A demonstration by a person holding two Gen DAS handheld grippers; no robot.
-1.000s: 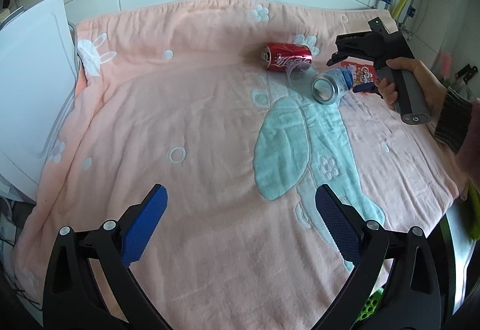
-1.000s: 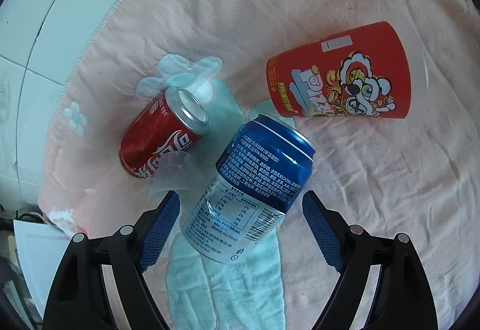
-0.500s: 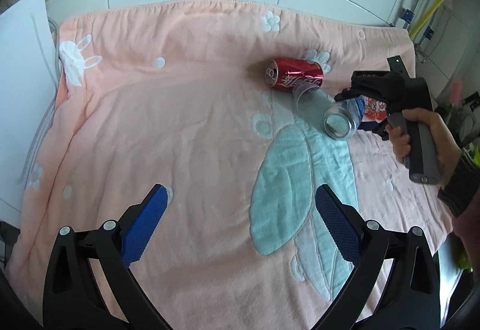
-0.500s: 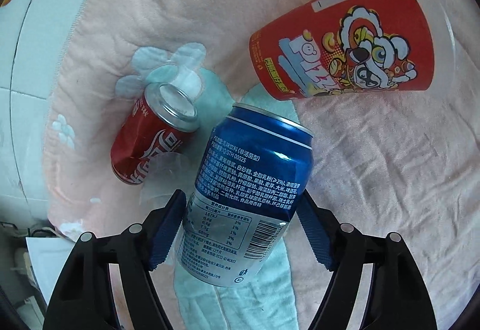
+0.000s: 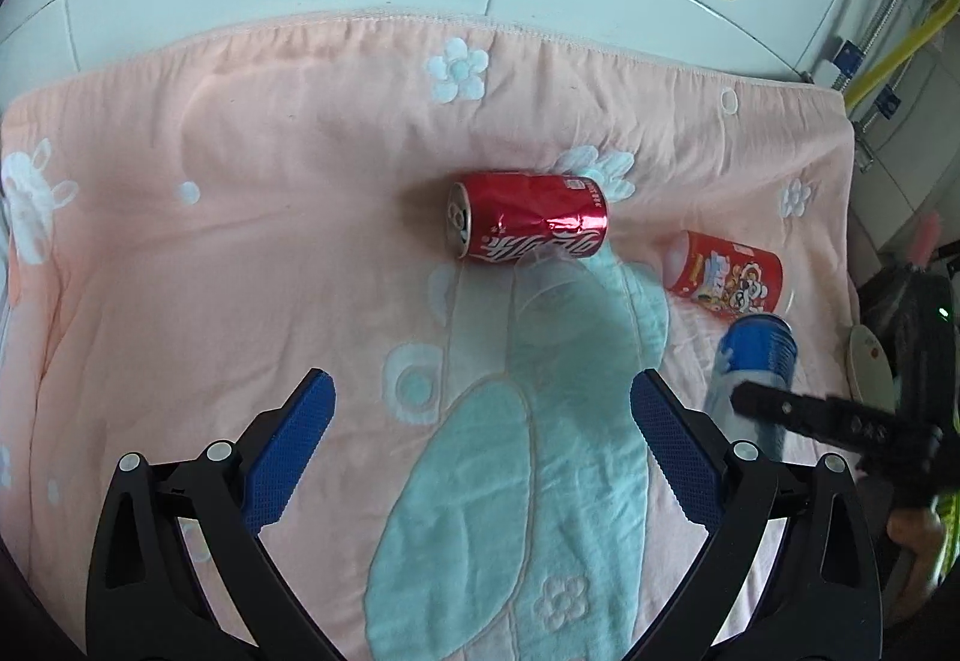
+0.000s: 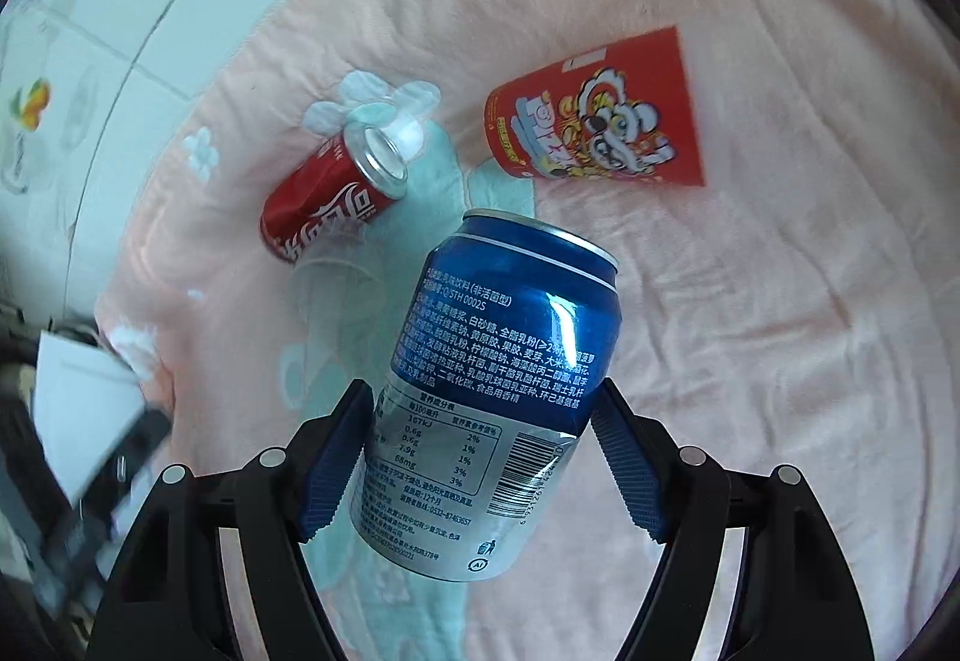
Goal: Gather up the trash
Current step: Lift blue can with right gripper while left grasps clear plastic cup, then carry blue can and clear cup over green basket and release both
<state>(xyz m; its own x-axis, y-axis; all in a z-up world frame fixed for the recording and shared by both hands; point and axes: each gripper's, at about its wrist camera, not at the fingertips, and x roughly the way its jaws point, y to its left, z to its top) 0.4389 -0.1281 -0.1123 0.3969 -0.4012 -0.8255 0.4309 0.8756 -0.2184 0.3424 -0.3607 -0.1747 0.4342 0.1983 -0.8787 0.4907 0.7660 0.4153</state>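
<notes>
In the right wrist view, the blue can (image 6: 501, 391) is being gripped by the right gripper (image 6: 480, 457): its lower, silver half is being pinched between the two blue fingers (image 6: 333, 457) near the bottom centre of the frame. The can's long axis is being carried roughly along the fingers, tilted a little toward the upper right, with its rim end pointing away from the camera. It appears to be lifted clear of the pink towel (image 6: 780, 301), though contact at its hidden end cannot be ruled out.

In the left wrist view, the left gripper (image 5: 480, 439) is being held wide open and empty over the towel's teal patch, at the bottom of the frame.

Beyond the left fingers, toward the middle of that frame, the red can (image 5: 528, 223) is lying on its side, its long axis running left to right across the line of approach and its mouth end facing left. A clear plastic cup (image 5: 558, 289) seems to be lying just below it, touching or nearly so. It is judged that the red can is being left nearer the open left gripper than the loaded right one.

Farther toward the right, the red cup (image 5: 729, 280) is lying on its side, just above the blue can at the frame's right edge.
</notes>
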